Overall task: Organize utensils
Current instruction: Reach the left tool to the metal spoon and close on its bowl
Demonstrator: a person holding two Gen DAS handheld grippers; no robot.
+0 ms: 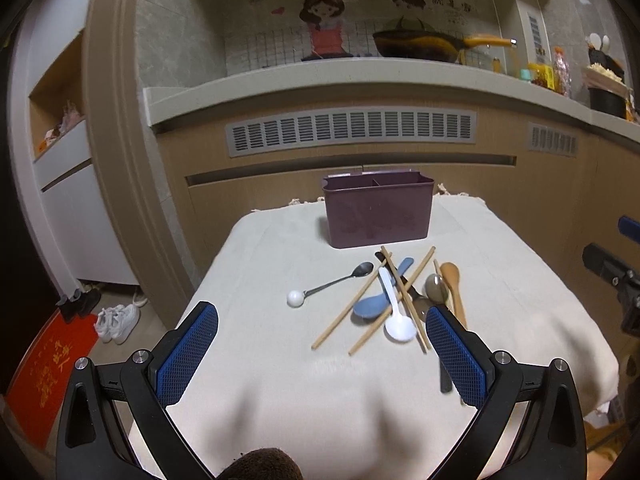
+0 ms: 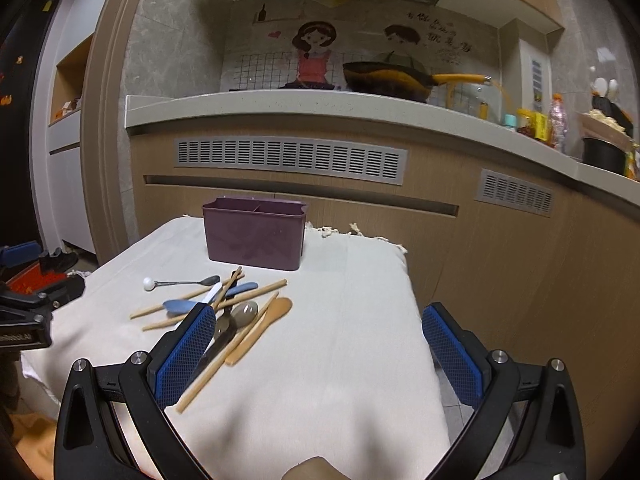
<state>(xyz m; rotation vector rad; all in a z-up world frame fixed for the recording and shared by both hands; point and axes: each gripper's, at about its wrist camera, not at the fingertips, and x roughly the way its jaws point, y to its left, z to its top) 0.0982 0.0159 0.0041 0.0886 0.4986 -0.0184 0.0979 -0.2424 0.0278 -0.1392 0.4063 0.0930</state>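
Observation:
A purple utensil holder (image 1: pixel 378 212) with two compartments stands at the far end of the cloth-covered table (image 1: pixel 280 360); it also shows in the right wrist view (image 2: pixel 254 234). In front of it lies a pile of utensils: a metal spoon with a white ball end (image 1: pixel 332 283), a white spoon (image 1: pixel 396 312), a blue spoon (image 1: pixel 380 300), a wooden spoon (image 1: pixel 454 284), several wooden chopsticks (image 1: pixel 348 312). My left gripper (image 1: pixel 322 328) is open and empty above the near part of the table. My right gripper (image 2: pixel 318 330) is open and empty, right of the pile (image 2: pixel 240 312).
A kitchen counter (image 1: pixel 360 72) with a wok (image 1: pixel 420 44) rises behind the table. Cabinet fronts with vents (image 1: pixel 352 132) stand just beyond the holder. Shoes (image 1: pixel 118 320) and a red mat (image 1: pixel 44 372) lie on the floor at left.

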